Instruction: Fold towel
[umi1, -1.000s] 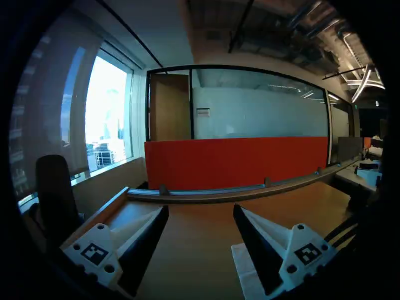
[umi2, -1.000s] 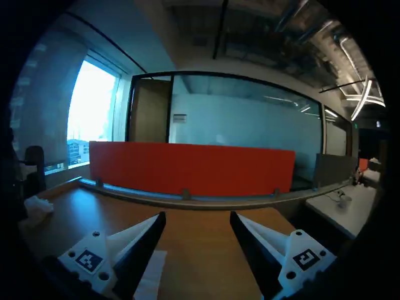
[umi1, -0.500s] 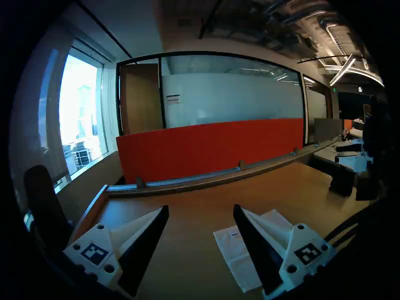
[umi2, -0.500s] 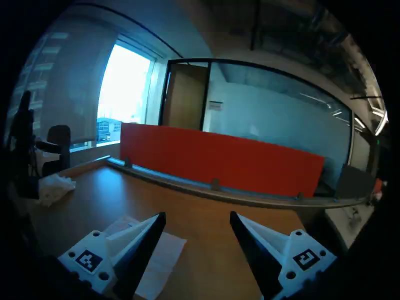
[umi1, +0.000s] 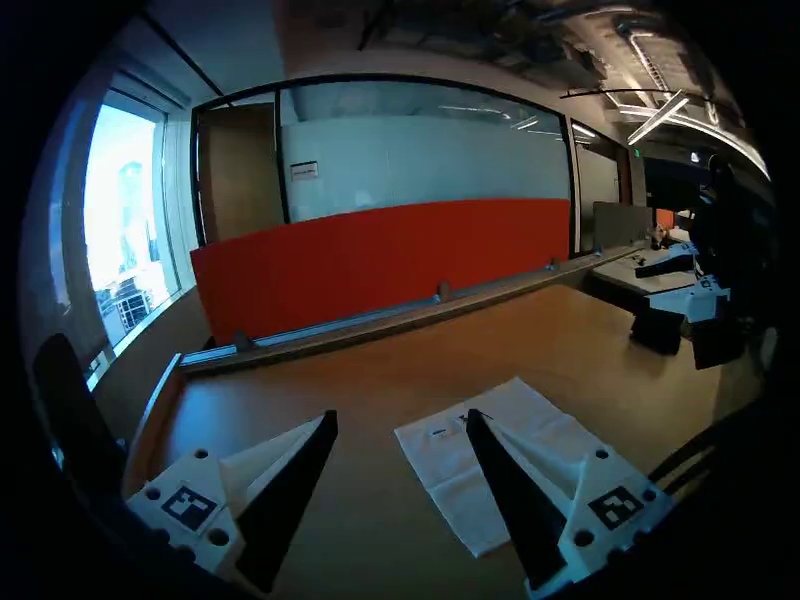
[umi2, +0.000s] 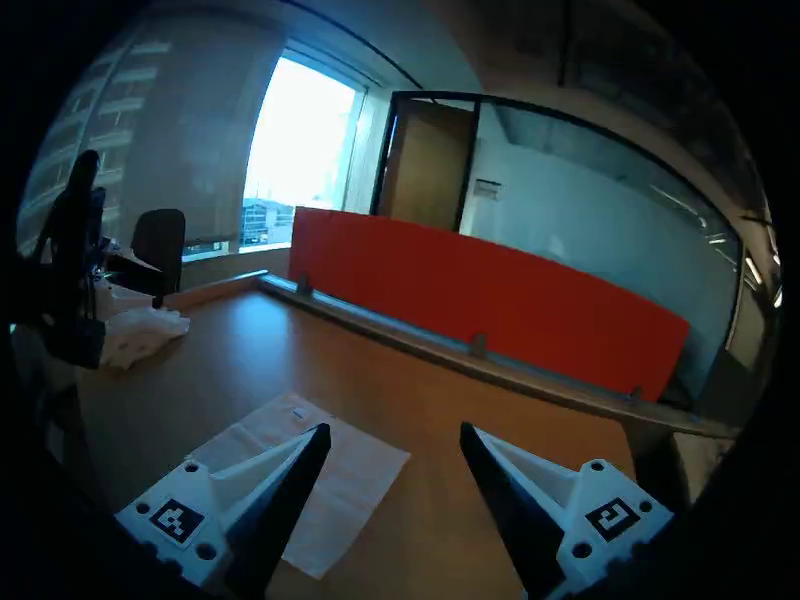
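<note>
Left gripper (umi1: 400, 415): fingers are being held apart, nothing clamped. Right gripper (umi2: 395, 428): jaws are likewise being held wide, empty. The towel (umi1: 445, 475) is being viewed flat on the wooden desk (umi1: 400, 365), just below both grippers, toward the left gripper's right finger. The desk's far edge is being bordered by a red partition (umi1: 380, 250).

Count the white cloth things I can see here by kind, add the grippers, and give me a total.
Flat white rectangular towel: 1
Crumpled white cloth heap: 1
White two-finger grippers, jaws open: 2, the left gripper and the right gripper
Total: 4
</note>
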